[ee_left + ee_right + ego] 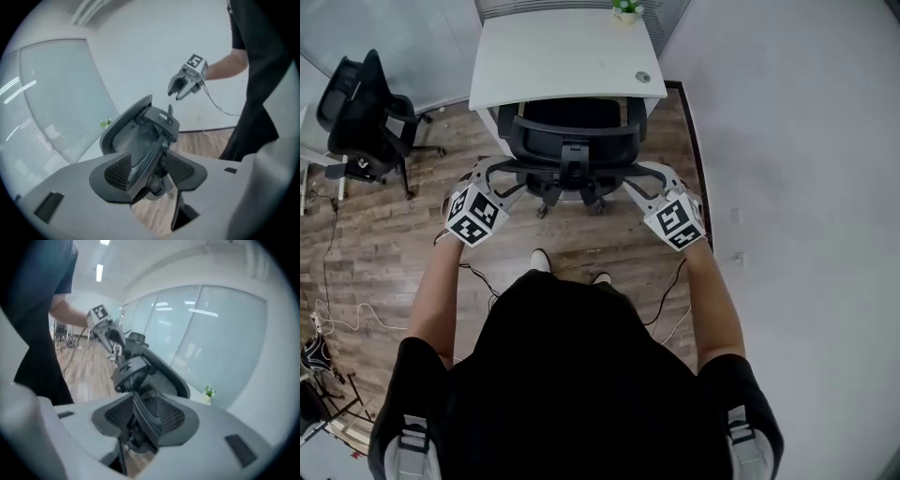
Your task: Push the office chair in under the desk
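Sitting top centre of the frame, the office chair point(572, 141) has its seat under the white worktop point(562, 56) (backrest outside); left hand-held gripper point(506, 178) and right hand-held gripper point(643, 180) flank it, both released, jaws spread.

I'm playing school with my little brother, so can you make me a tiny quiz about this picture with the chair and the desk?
1. True or false: the office chair stands at the white desk, its seat partly beneath the top.
2. What stands on the desk's far edge? A) a lamp B) a small plant C) a cup
3. Fill in: the jaws of the left gripper and the right gripper are both ____.

Key: 1 true. 2 B, the small plant. 3 open, gripping nothing, one on each side of the chair's back.
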The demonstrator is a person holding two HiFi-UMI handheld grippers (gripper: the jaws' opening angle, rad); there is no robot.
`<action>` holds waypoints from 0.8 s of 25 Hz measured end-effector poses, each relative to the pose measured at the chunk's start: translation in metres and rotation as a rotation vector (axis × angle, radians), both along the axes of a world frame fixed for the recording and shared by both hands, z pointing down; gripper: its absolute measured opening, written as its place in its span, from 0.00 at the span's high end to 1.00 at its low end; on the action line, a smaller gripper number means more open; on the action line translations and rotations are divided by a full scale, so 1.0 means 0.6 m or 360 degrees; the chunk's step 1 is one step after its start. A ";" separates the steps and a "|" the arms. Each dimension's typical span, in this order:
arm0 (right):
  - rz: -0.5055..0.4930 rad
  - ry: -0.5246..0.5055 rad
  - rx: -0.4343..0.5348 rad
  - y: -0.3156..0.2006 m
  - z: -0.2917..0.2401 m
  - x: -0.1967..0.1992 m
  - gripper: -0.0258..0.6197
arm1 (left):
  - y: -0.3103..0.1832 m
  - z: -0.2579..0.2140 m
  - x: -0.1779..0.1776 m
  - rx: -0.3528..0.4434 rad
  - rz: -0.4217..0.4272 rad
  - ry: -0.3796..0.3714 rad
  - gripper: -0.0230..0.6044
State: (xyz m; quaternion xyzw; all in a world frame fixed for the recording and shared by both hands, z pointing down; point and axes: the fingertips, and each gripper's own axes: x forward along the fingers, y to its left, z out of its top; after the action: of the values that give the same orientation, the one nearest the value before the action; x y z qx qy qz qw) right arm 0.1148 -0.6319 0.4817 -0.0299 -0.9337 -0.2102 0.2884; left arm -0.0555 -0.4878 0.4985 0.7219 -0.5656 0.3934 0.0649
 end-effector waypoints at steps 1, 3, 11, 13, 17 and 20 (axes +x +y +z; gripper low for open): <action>0.0005 -0.0118 -0.0105 0.013 -0.017 -0.001 0.71 | -0.002 -0.016 0.016 0.0063 -0.0035 0.0066 0.61; 0.0021 -0.0328 -0.0298 0.038 -0.051 0.004 0.73 | -0.010 -0.049 0.056 0.0189 -0.0077 0.0197 0.63; -0.0037 -0.0759 -0.0569 0.113 -0.161 0.047 0.89 | -0.017 -0.181 0.196 0.0778 -0.0214 0.0589 0.89; -0.0069 -0.0815 -0.0596 0.120 -0.186 0.063 0.93 | -0.014 -0.197 0.224 0.0869 -0.0234 0.0590 0.95; -0.0127 -0.0879 -0.0652 0.130 -0.219 0.093 0.95 | -0.010 -0.222 0.273 0.0974 -0.0266 0.0617 0.97; -0.0189 -0.0903 -0.0667 0.149 -0.234 0.107 0.96 | -0.003 -0.236 0.300 0.1028 -0.0295 0.0647 0.97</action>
State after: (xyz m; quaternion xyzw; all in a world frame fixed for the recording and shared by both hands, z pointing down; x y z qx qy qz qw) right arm 0.1791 -0.5427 0.3415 -0.0832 -0.9960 -0.0303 -0.0075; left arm 0.1244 -0.4898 0.3570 0.7143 -0.6986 0.0365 -0.0195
